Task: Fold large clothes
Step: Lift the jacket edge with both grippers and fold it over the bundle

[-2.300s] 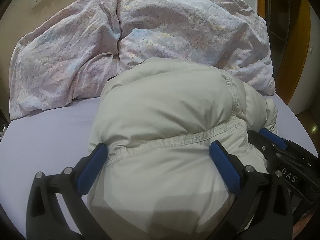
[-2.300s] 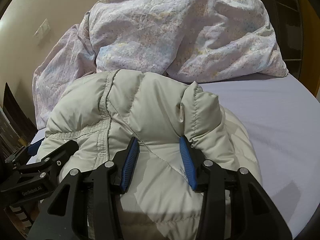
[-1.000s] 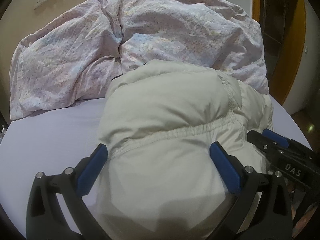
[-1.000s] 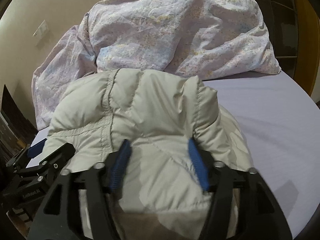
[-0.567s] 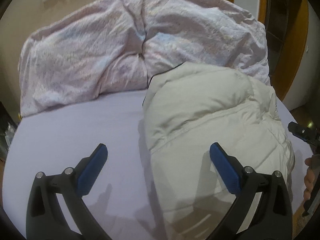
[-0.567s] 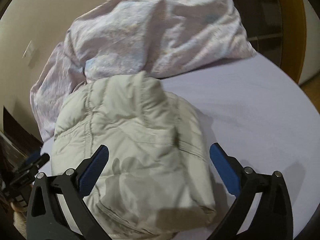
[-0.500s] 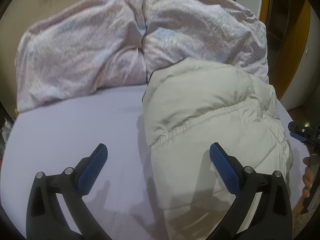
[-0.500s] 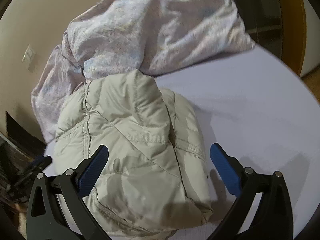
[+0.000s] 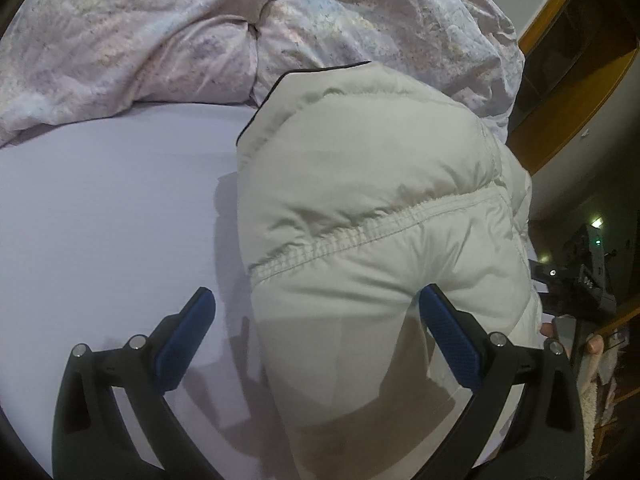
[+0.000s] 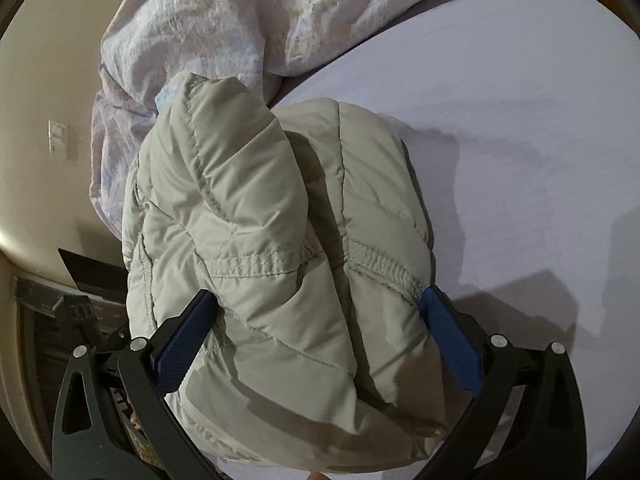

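Nearest the left wrist camera, the left gripper [image 9: 316, 336] is standing with its jaws spread wide, gripping nothing. Its blue pads [image 9: 450, 336] are framing the near end of a pale puffy jacket [image 9: 372, 216]: one pad is sitting against or just beside the jacket's right side, the other is hanging over the lavender bed sheet [image 9: 108, 208], apart from the cloth. The jacket is lying folded into a thick bundle on the bed, a gathered seam running across its top and a dark-edged hem showing at its far end. Beyond it, a crumpled floral duvet [image 9: 168, 28] is piling up along the far side of the bed, touching the jacket's far edge. At the far right edge a few fingers [image 9: 596, 345] of the person are showing beside dark equipment, too small to read further.

In the right wrist view, the right gripper [image 10: 316, 332] is likewise standing wide apart, holding nothing, its pads [image 10: 184, 336] flanking the near end of the jacket [image 10: 272, 240], close against its sides. The bundle is resting near the bed's edge, with one quilted fold lying on top of another. The sheet [image 10: 520, 160] is stretching away to the right, and the duvet [image 10: 240, 12] is lying heaped behind. A wall switch plate [image 10: 58, 139] is showing on the beige wall at left.
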The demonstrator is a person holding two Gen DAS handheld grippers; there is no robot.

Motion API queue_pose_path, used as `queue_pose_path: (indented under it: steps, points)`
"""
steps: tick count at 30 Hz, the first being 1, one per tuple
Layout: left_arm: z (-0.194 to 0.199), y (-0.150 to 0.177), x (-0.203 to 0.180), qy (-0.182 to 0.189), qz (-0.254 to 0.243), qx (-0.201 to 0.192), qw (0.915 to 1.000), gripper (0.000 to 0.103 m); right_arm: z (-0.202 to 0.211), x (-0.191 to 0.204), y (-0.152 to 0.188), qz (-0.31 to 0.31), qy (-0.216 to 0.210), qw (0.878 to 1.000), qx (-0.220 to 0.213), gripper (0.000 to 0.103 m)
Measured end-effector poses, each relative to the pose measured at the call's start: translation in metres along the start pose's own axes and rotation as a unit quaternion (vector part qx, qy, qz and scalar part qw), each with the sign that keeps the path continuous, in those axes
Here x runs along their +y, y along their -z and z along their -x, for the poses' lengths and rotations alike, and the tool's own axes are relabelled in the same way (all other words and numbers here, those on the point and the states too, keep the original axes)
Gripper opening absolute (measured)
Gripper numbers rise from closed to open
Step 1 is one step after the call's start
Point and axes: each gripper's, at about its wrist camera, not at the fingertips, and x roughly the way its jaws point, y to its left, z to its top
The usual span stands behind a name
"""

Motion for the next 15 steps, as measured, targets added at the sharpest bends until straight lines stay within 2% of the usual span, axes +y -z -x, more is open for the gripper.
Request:
queue_pose_path:
  steps: [5,15]
  points:
    - [-0.006,-0.004,0.016,0.051,0.026,0.024,0.9981,0.101,0.004,-0.003,-0.001,0.007,-0.008,1.0,0.011,0.102]
    - [-0.03,-0.008,0.018,0.103,0.041,0.049,0.9926,0.101,-0.025,0.008,-0.009,0.012,-0.032,0.997,0.068,0.102]
